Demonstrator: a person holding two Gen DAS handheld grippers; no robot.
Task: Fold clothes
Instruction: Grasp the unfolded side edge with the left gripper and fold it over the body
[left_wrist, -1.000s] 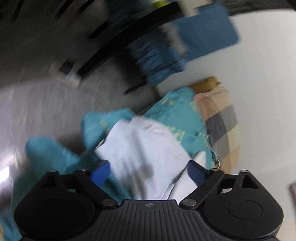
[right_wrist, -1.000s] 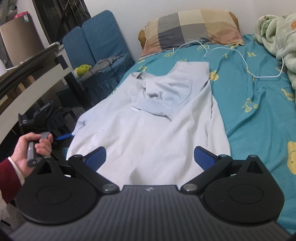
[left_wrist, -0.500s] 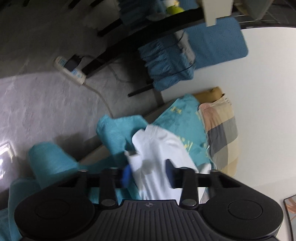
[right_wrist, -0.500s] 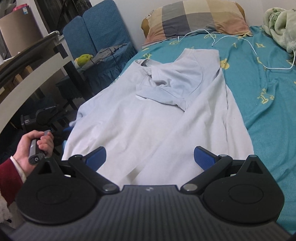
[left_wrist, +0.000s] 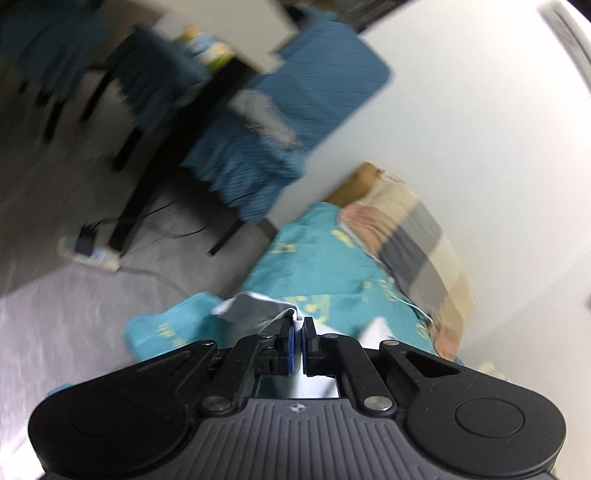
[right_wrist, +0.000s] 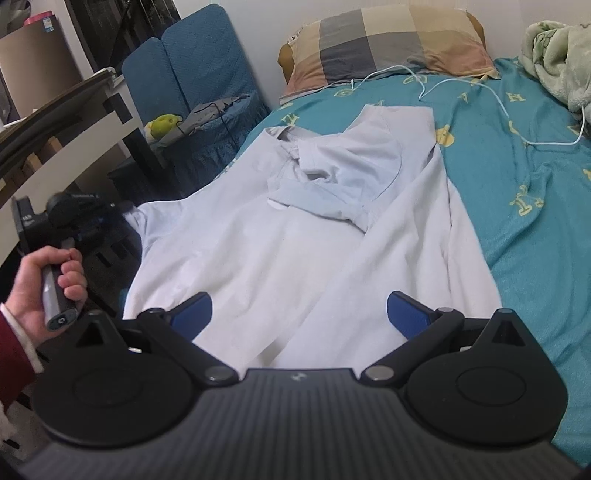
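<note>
The left gripper (left_wrist: 298, 328) was found with its blue-padded fingers (left_wrist: 290, 341) just closed on a fold of the white shirt (right_wrist: 280, 251), the cloth pinched between them at the shirt's left edge, where it overhung the side of the bed (right_wrist: 535, 206). In the right wrist view, that gripper was seen held by a hand (right_wrist: 44, 284) in a dark red sleeve (right_wrist: 13, 350) beside the bed.

The right gripper (right_wrist: 297, 314) was recorded with its fingers (right_wrist: 406, 314) spread wide and nothing between them; the shirt's lower hem lay directly ahead of and beneath them, whether touched could not be told.

The shirt was observed spread flat along the bed, collar toward a checked pillow (right_wrist: 384, 40), one short sleeve folded across the chest. Its fabric appeared thin, smooth and lightly creased. The bed sheet was teal with pale yellow printed motifs. A thin white cable (right_wrist: 491, 92) was noted lying in loops near the pillow, and a fleecy green blanket (right_wrist: 557, 55) was bunched at the far right. A blue padded chair (right_wrist: 192, 70) stood beside the bed.
</note>
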